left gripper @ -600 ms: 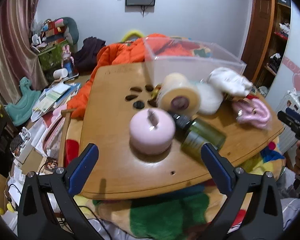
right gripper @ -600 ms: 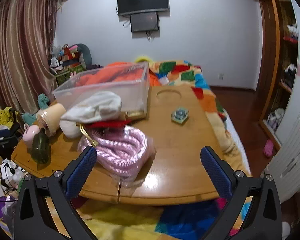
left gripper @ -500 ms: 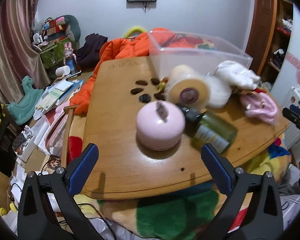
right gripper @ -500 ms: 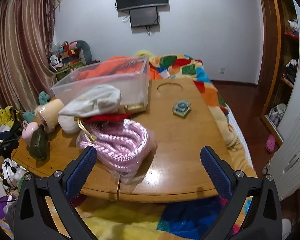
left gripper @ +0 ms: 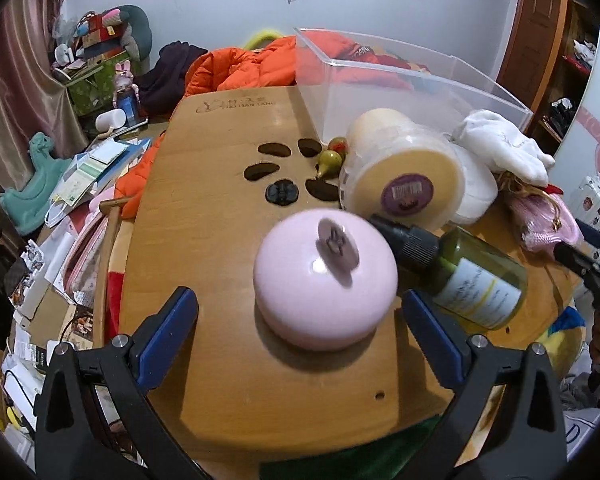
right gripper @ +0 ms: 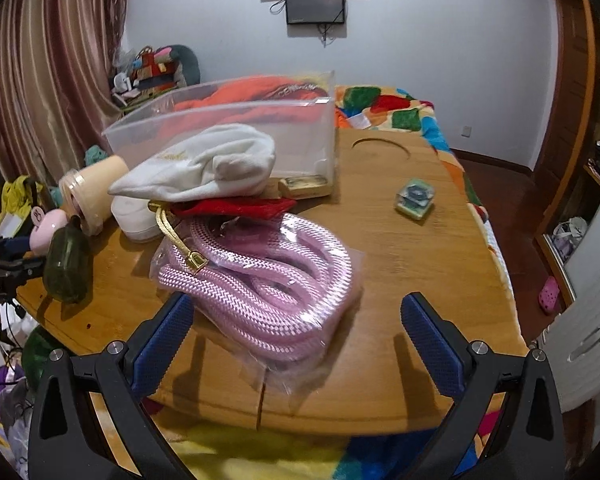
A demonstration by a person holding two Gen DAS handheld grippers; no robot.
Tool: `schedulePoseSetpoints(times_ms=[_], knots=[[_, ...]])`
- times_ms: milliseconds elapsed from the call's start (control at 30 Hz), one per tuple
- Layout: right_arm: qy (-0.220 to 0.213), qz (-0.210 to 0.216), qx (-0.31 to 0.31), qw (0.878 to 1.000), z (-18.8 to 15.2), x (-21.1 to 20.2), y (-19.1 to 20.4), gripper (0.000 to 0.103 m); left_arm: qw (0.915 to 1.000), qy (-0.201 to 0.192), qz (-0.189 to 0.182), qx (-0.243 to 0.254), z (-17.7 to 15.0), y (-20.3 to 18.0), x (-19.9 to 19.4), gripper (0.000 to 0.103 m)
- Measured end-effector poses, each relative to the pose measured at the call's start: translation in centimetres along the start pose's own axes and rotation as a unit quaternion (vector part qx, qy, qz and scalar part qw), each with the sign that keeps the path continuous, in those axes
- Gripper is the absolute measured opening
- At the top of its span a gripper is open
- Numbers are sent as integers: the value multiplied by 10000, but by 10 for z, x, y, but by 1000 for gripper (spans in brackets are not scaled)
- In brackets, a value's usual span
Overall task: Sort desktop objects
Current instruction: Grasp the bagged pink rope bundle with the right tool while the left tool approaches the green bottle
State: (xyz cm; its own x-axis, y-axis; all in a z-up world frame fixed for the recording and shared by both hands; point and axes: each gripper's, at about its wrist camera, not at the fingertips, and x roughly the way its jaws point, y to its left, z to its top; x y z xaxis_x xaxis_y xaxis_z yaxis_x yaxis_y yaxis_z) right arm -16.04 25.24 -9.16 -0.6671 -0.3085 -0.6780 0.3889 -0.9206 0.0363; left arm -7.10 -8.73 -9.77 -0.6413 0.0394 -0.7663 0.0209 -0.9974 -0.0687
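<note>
My left gripper (left gripper: 300, 320) is open, its jaws on either side of a pink round jar (left gripper: 326, 278) on the wooden table (left gripper: 204, 216). A green bottle (left gripper: 466, 276) lies right of the jar, behind it a cream tub (left gripper: 404, 168) on its side. My right gripper (right gripper: 296, 324) is open, just before a bagged pink rope (right gripper: 268, 272). A white pouch (right gripper: 204, 168) and a red pouch (right gripper: 236, 208) lie behind the rope. A clear plastic bin (right gripper: 236, 128) stands at the back.
A small green cube box (right gripper: 415, 198) sits on the table right of the bin. A gold bar-shaped object (right gripper: 304, 186) lies against the bin. Small pear-shaped items (left gripper: 330, 156) lie near cut-out holes (left gripper: 276, 160). Clutter covers the floor (left gripper: 60, 208) to the left.
Both grippers have moved forward and closer to the table. The pink jar now sits between the left jaws, and the pink rope is nearer the right jaws.
</note>
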Motion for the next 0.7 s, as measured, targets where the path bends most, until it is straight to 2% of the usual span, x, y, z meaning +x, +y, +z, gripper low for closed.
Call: schedulePoseSetpoints(times_ms=[133,433,500,533,600,700], knots=[[140,211,-93,9996,4,10,5,103,10000,-52,-3,-12,4,-1,5,103],[248,349,-568,9975,9,29,24,103,9991,-265,298,147,3,-10,7,103],[267,434,-594,9969,9,30,25,102,9986,-321,378,199,3,-11,6,94],[280,476,-622,9965,12,29,24,99,9986,-303,383,210,3,-11,7,86],[270,536,-682,9959,12,28,24,94,9991,-286,277,129,4,-8,8,82],[296,619,-720,9950,11,23,22,85,9990,-313,321,91,3,-9,9,79]])
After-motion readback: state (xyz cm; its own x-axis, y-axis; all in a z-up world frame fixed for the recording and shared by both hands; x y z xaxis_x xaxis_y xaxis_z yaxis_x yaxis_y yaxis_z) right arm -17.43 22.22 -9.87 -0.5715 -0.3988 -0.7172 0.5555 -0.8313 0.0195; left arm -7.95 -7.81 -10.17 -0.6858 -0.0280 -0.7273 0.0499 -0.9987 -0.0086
